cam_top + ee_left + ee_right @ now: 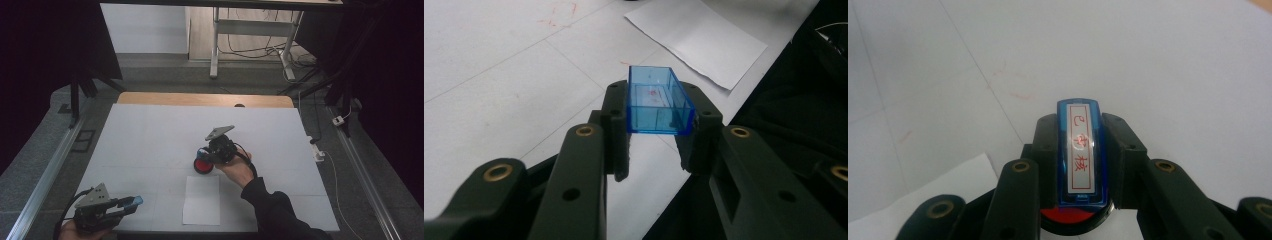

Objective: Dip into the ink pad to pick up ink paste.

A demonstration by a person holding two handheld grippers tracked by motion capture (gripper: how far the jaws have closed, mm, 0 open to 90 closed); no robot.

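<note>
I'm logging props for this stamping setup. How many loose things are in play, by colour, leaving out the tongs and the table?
Blue: 2, the clear blue cap and the blue stamp body
Red: 1, the red ink pad
White: 1, the paper sheet
Total: 4

Pretty much the whole white table (150,135) is open, so a gripper can slide across the far half and the left side with nothing to hit. Only things in the way are the sheet of paper (201,199) lying flat near the front edge, and just beyond it the right gripper (212,156) with its stamp (1079,150) over the red ink pad (202,165). The left gripper (131,202), clamped on a blue cap (656,100), takes up the front left corner, with a clear gap between it and the paper.
</note>
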